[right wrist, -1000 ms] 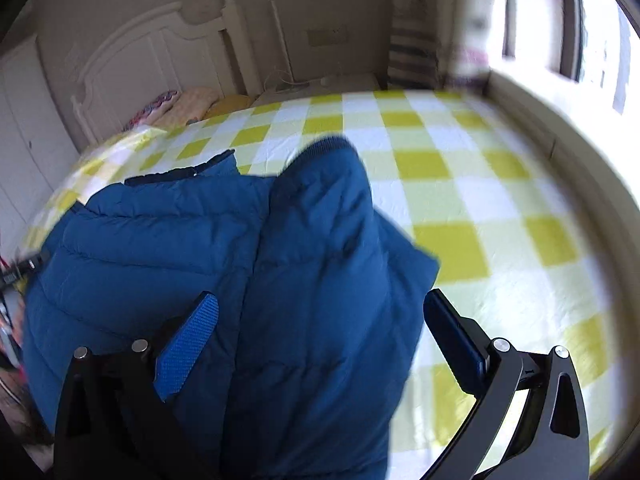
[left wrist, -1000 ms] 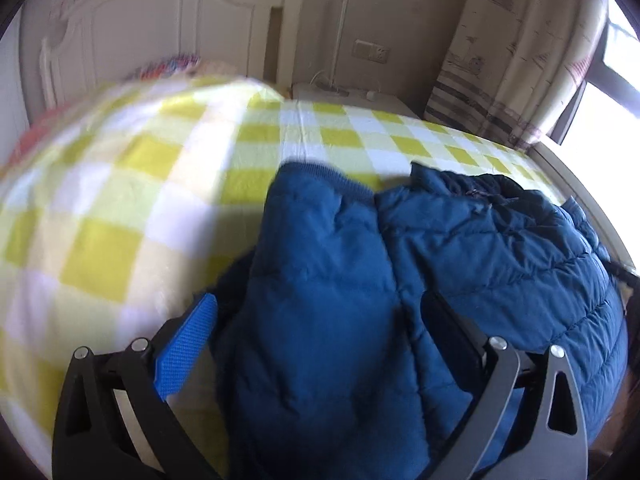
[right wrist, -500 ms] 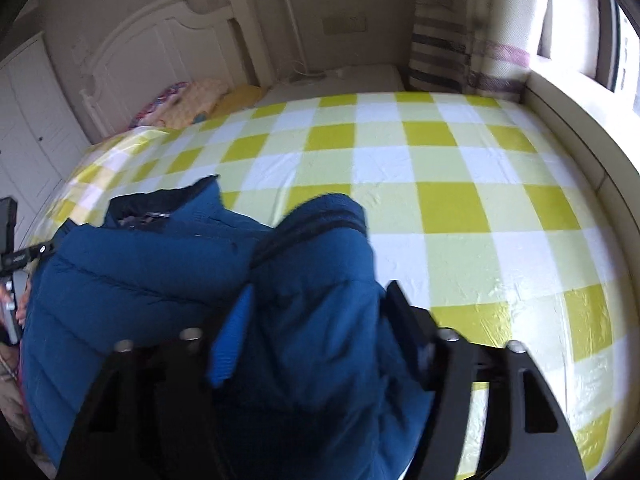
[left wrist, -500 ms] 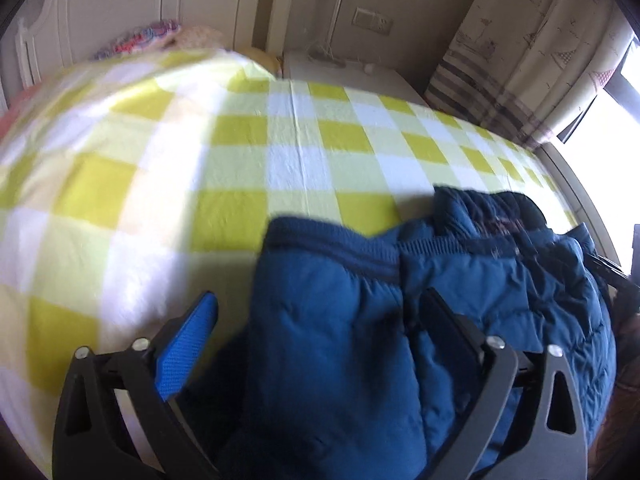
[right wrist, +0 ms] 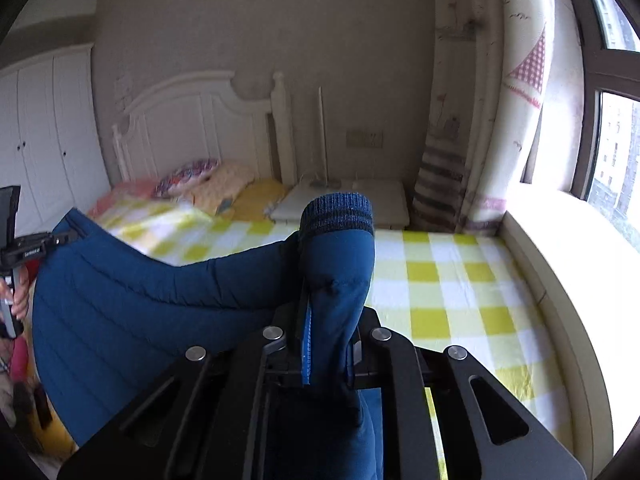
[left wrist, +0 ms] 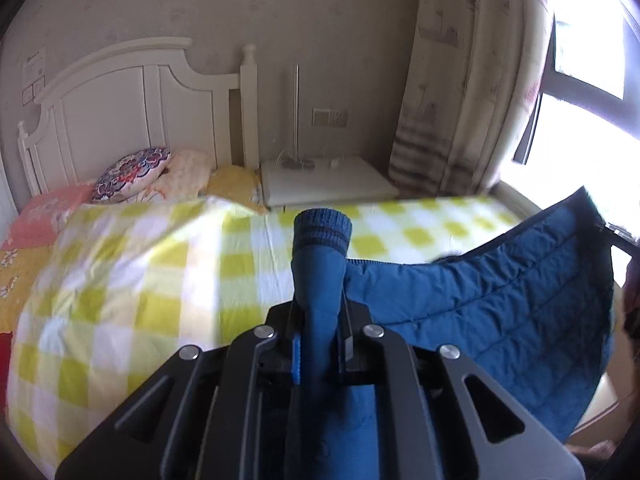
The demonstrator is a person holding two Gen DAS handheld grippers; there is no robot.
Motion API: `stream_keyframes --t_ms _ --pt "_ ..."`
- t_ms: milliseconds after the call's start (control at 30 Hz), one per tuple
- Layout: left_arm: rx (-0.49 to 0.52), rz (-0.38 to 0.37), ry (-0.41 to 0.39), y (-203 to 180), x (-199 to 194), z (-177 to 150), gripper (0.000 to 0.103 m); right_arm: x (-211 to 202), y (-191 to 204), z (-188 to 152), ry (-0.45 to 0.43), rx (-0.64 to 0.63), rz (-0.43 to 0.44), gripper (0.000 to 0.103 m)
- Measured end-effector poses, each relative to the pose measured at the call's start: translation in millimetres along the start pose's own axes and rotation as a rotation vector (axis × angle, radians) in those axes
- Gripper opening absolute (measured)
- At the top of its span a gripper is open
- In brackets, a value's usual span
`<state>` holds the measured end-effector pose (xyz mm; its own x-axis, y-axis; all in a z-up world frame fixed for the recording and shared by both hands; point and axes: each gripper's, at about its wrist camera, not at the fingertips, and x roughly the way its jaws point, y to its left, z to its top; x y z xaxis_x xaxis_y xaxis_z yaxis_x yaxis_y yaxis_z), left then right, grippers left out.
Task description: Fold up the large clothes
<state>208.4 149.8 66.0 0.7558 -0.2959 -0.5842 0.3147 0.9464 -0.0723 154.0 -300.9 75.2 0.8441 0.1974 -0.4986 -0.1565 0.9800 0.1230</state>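
A blue quilted puffer jacket (left wrist: 500, 312) hangs in the air above the bed, stretched between my two grippers. My left gripper (left wrist: 320, 344) is shut on one sleeve (left wrist: 320, 264), whose ribbed cuff sticks up past the fingers. My right gripper (right wrist: 328, 344) is shut on the other sleeve (right wrist: 340, 264), cuff up as well. The jacket body (right wrist: 120, 312) sags to the left in the right wrist view. The left gripper (right wrist: 16, 256) also shows at that view's left edge.
A bed with a yellow and white checked sheet (left wrist: 140, 280) lies below. Pillows (left wrist: 132, 172) and a white headboard (left wrist: 120, 100) are at the far end. A white nightstand (left wrist: 324, 180), a curtain (left wrist: 460, 100) and a window ledge (right wrist: 560, 280) are at the right.
Both grippers were open over the jacket lying on the bed. They have shut on the two sleeves and lifted the jacket off the sheet.
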Motion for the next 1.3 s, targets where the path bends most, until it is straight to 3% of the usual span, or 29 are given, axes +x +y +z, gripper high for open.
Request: stream_keyframes --t_ms 100,167,267,300,367,500,633,700,767,800,867,933,1000,1033,1067,1100,1167,1300 --pt "0.005 0.075 0.066 1 34 16 0.013 37 -4 11 0.050 0.030 -0.040 0.015" --pt "-0.009 0.105 0.129 8 69 7 0.013 71 -9 2 0.120 0.046 -0.067 0.015" --pt "-0.051 0.139 0.250 20 132 -32 0.017 134 -22 -39 0.278 0.067 -0.122 0.015" --pt "-0.069 0.129 0.298 23 151 -52 0.019 152 -28 -59 0.331 0.100 -0.105 0.016" --pt "-0.090 0.127 0.280 27 152 -60 0.020 151 -37 -66 0.318 0.151 -0.074 0.016" --pt "-0.043 0.160 0.204 21 131 -47 0.018 133 -33 -51 0.260 0.126 -0.081 0.016" --pt "-0.108 0.123 0.140 24 113 -34 0.018 116 -43 -39 0.208 0.195 -0.061 0.016" --pt "-0.087 0.156 0.192 19 128 -42 0.027 130 -49 -50 0.273 0.218 -0.088 0.016" --pt "-0.059 0.217 0.311 18 157 -58 0.057 151 -51 -69 0.369 0.226 -0.118 0.021" --pt "-0.064 0.229 0.327 20 161 -61 0.061 152 -51 -71 0.366 0.238 -0.112 0.022" --pt "-0.076 0.263 0.298 22 152 -58 0.085 146 -50 -64 0.367 0.225 -0.128 0.025" --pt "-0.060 0.262 0.229 20 135 -51 0.094 136 -50 -56 0.371 0.220 -0.139 0.031" --pt "-0.034 0.339 0.122 12 107 -40 0.099 123 -48 -48 0.334 0.221 -0.143 0.045" --pt "-0.033 0.356 0.082 8 97 -34 0.100 113 -43 -41 0.297 0.217 -0.138 0.072" --pt "-0.042 0.348 0.033 2 83 -26 0.100 105 -37 -34 0.260 0.209 -0.154 0.089" --pt "-0.053 0.323 0.011 -4 76 -19 0.100 97 -29 -26 0.210 0.195 -0.155 0.099" --pt "-0.044 0.268 -0.003 -22 70 -8 0.101 90 2 -12 0.155 0.106 -0.102 0.097" --pt "0.092 0.261 0.019 -78 93 5 0.101 110 72 -3 0.185 -0.106 -0.069 0.073"
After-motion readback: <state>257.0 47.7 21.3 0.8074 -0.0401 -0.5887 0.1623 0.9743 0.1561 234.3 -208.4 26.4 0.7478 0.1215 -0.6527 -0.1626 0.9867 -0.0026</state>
